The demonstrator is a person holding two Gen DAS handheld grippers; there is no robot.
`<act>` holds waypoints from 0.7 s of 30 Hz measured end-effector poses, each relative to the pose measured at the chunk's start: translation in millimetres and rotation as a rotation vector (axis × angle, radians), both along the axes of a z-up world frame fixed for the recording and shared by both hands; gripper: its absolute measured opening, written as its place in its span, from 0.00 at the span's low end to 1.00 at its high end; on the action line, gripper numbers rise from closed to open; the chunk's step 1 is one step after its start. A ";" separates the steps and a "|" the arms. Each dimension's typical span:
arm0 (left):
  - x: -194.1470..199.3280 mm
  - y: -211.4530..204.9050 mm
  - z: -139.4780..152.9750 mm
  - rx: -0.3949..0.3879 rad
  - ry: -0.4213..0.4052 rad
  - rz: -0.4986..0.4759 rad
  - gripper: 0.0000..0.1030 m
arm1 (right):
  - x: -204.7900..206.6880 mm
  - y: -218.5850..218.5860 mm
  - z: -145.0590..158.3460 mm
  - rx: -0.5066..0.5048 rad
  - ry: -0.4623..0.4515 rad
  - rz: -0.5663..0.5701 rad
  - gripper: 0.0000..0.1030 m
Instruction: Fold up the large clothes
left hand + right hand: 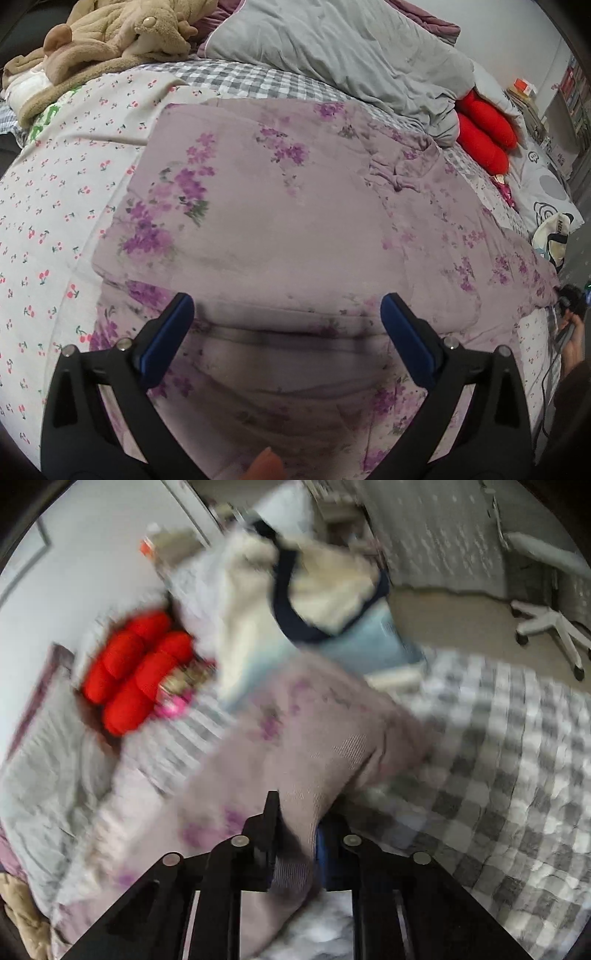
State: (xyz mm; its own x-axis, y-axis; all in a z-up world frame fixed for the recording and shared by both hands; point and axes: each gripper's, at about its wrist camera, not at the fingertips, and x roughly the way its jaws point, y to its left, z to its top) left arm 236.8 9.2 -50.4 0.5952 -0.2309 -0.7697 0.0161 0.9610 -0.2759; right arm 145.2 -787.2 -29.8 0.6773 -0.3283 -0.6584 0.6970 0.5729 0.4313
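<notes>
A mauve floral garment (280,206) of thin, soft cloth printed with purple blossom sprays lies partly folded on a bed, its long axis running from the near-left edge of the left wrist view up toward the far right, where a gathered, puckered seam shows. The left tool (287,314) hovers over a doubled fold at the near end, its blue-padded fingers (168,339) spread wide with nothing between them. In the blurred right wrist view, the right tool (295,834) is pinched on a bunched corner of the same cloth, which rises in a ridge away from it. Beneath lie a grey-and-white checked quilted bedspread (498,760) and a white cherry-print sheet (62,206). A rumpled grey duvet (354,48), red plush cushions (484,136) and a tan fleece heap (110,40) crowd the far side.
</notes>
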 end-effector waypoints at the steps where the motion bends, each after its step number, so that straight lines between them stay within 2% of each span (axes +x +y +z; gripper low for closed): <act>1: -0.8 0.2 1.6 -0.002 -0.005 -0.003 0.98 | -2.3 6.0 12.9 -0.018 -0.029 0.016 0.14; 7: -6.1 6.4 16.3 -0.038 -0.025 -0.027 0.98 | -2.2 84.2 122.6 -0.212 -0.137 0.161 0.13; 12: -11.6 19.6 26.7 -0.084 -0.046 -0.036 0.98 | 10.2 186.2 204.4 -0.349 -0.213 0.334 0.13; 14: -13.7 24.7 30.1 -0.077 -0.069 -0.034 0.98 | 17.9 228.8 222.8 -0.383 -0.225 0.403 0.13; 17: -16.0 33.4 34.2 -0.080 -0.086 -0.023 0.98 | 32.6 292.9 234.3 -0.392 -0.243 0.509 0.13; 21: -18.6 43.7 41.8 -0.105 -0.111 -0.020 0.98 | 50.5 369.7 229.6 -0.359 -0.255 0.651 0.13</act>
State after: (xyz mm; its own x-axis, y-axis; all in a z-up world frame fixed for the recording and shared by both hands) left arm 218.2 52.9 -8.5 0.6696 -0.3198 -0.6703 0.0711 0.9260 -0.3708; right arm 195.7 -417.5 199.8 0.9224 0.0232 -0.3854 0.0774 0.9668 0.2435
